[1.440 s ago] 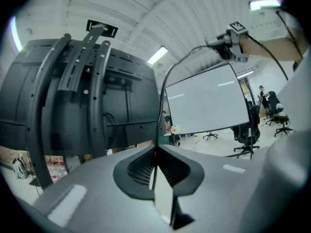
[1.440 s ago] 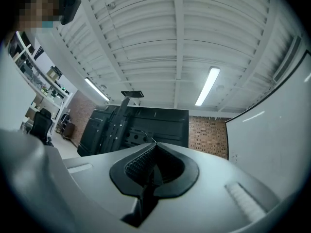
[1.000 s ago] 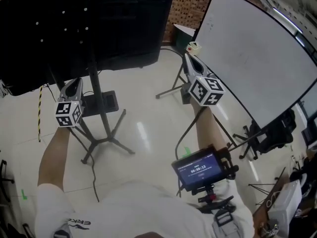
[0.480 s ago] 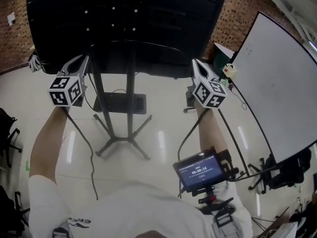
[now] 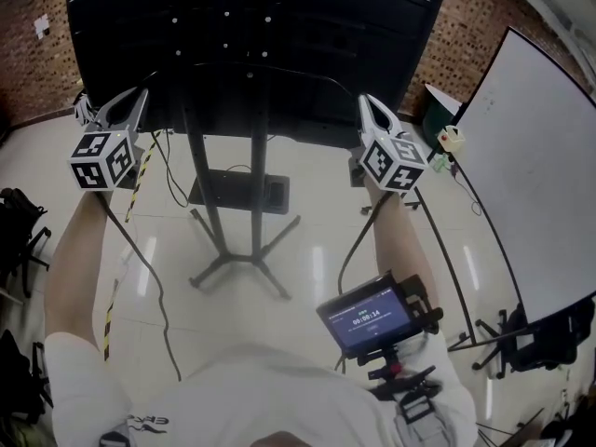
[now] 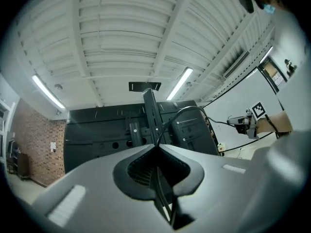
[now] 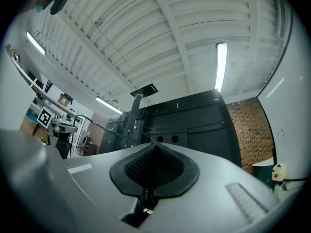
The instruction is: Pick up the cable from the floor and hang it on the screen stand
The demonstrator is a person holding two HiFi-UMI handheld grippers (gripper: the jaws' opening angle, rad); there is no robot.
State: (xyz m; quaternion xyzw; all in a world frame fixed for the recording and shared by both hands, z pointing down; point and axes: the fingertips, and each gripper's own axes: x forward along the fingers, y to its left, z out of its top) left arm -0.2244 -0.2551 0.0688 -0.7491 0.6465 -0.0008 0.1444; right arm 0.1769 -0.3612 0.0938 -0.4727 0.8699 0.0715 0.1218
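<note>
A large black screen (image 5: 251, 35) stands on a black pole (image 5: 261, 156) with spread legs (image 5: 247, 264). I face its back. My left gripper (image 5: 140, 94) is raised at the screen's left edge, shut on a thin black cable (image 5: 158, 287). My right gripper (image 5: 365, 101) is raised near the screen's right side, shut on the same cable. Between the two grippers the cable arcs across the back of the screen, and from each it trails down toward the floor. In the left gripper view the cable (image 6: 181, 111) leaves the shut jaws (image 6: 157, 145) and curves toward the right gripper. In the right gripper view the cable (image 7: 104, 128) runs left from the jaws (image 7: 155, 142).
A whiteboard (image 5: 540, 156) on thin legs stands to the right. A black box (image 5: 237, 194) lies on the floor behind the stand. Yellow-black tape (image 5: 135, 180) hangs at the left. A black bag (image 5: 19, 222) sits far left, a chair (image 5: 545, 343) at the lower right. A small monitor (image 5: 368, 315) is at my chest.
Both grippers have gone up and toward the screen with the cable in them, the left one rising most. My view has swung left, so the screen now fills the top.
</note>
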